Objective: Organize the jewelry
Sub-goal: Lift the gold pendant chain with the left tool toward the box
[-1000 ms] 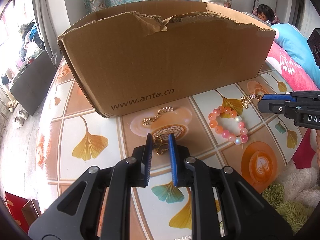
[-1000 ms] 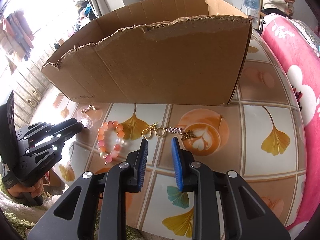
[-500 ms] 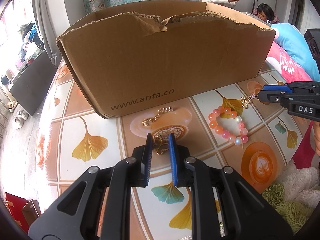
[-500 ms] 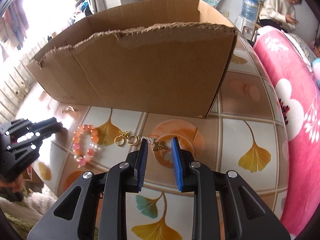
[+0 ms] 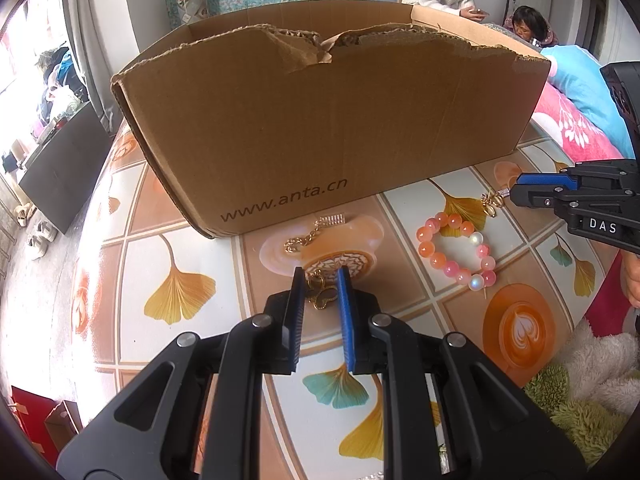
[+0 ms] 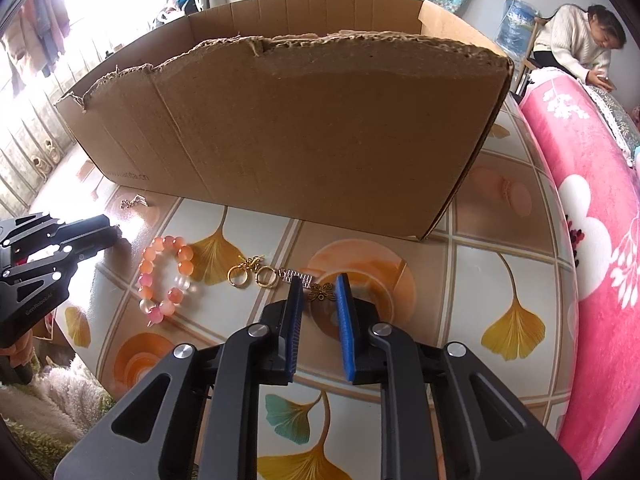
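Left tongs narrow, clover pendant between pads on the desk; contact unclear. Right tongs closing, butterfly charm between pads, not yet pressed. Bead bracelet between them

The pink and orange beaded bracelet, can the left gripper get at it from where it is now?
Probably not yet: the left gripper is shut on a dark clover pendant. The pink and orange beaded bracelet lies uncovered on the patterned tabletop, so its path looks free.
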Tool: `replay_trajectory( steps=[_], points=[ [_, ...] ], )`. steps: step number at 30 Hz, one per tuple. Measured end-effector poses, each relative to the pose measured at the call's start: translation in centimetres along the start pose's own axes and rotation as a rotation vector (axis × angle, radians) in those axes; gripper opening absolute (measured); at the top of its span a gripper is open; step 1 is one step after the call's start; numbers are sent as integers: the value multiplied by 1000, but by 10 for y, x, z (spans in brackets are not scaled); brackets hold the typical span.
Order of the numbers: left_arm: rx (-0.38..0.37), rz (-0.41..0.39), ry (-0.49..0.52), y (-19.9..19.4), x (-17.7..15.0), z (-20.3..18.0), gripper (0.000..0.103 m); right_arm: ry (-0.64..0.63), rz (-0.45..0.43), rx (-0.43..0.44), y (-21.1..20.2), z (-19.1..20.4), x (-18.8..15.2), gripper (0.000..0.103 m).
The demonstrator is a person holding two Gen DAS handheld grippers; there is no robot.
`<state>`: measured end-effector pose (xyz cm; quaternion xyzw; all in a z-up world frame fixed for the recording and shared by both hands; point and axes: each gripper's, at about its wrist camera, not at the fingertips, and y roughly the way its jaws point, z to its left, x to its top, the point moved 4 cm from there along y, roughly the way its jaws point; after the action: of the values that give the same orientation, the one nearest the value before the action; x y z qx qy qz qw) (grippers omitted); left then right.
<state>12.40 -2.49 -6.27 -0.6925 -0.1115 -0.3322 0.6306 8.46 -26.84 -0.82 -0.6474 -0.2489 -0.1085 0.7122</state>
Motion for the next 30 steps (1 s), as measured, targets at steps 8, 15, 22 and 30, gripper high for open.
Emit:
replay_trajectory(
  steps=[8, 15, 22, 30],
  points=[
    [-3, -5, 0, 0, -1, 0, 15, 19, -4, 16, 1, 1, 3, 13],
    [-5, -6, -1, 0, 0, 0, 15, 36, -9, 30, 1, -5, 1, 13],
    [-17, -11, -3, -1, -1, 2, 15, 47, -18, 32, -5, -12, -2, 13],
    [-34, -42, 7, -11, 3, 3, 15, 47, -49, 33, -21, -11, -4, 13]
  ],
)
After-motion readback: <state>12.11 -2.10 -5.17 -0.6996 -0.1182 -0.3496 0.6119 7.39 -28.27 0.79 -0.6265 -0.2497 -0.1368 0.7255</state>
